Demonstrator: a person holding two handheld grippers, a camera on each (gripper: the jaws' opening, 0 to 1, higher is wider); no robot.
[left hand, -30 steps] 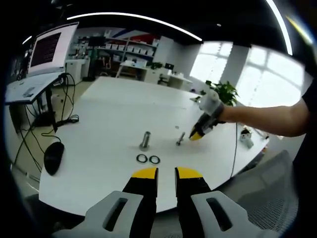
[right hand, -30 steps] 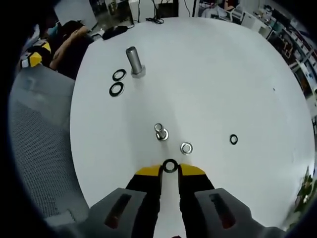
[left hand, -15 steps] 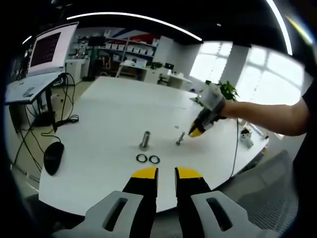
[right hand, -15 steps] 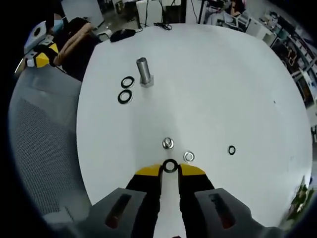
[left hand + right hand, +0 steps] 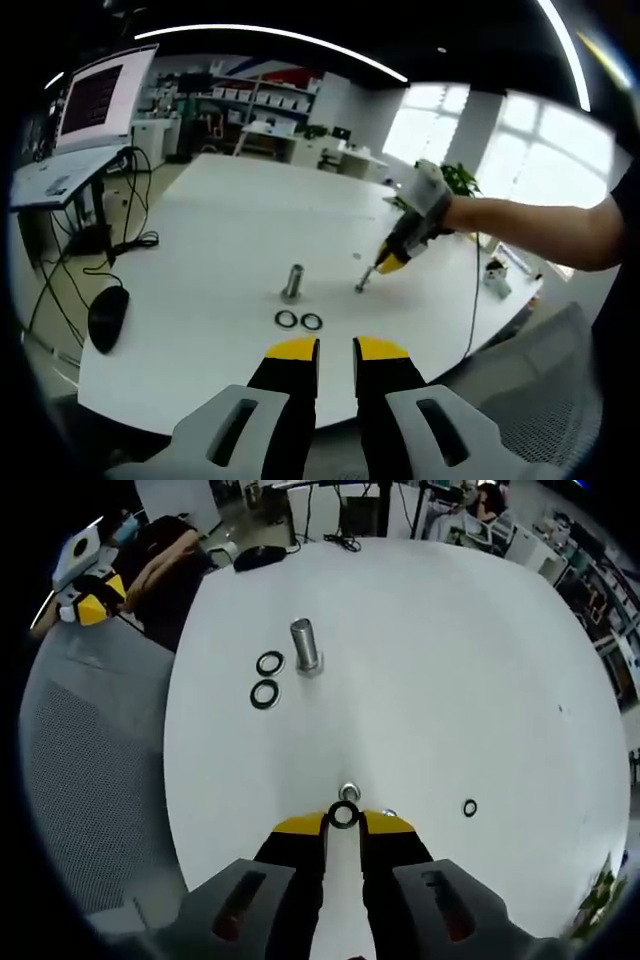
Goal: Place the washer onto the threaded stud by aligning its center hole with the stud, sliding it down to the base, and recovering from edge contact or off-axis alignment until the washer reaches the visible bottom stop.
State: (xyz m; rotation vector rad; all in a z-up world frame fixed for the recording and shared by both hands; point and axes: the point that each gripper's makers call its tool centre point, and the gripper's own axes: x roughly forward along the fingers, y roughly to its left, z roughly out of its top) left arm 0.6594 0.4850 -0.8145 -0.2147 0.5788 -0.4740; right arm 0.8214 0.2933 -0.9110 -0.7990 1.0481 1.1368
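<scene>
Nearest in the right gripper view, the right gripper [image 5: 343, 822] has its yellow-tipped jaws pinching a dark washer [image 5: 343, 815] by its rim, the ring lying flat with its hole open upward. Holding it by the edge that way leaves the centre free, which is what a stud needs to pass through. Directly past the washer, nearly touching its far edge, the top of a small threaded stud [image 5: 349, 791] pokes up from the white worktop [image 5: 450, 660]. I'd judge the washer is being brought over the stud and is not yet threaded; hole and stud look slightly off-axis. A silvery piece peeks out just beside the right jaw, too hidden to name.

A little farther right lies a loose dark ring [image 5: 469, 807]. Farther still stands a larger bolt [image 5: 305, 647] with two black rings [image 5: 267, 679] beside it, apparently spare parts, well apart from the work.

In the left gripper view, the left gripper [image 5: 335, 348] idles near the worktop's edge, its jaws slightly apart and holding nothing, likely kept back out of the way. Beyond it the right gripper [image 5: 386, 265] angles down over the small stud [image 5: 362, 282].
</scene>
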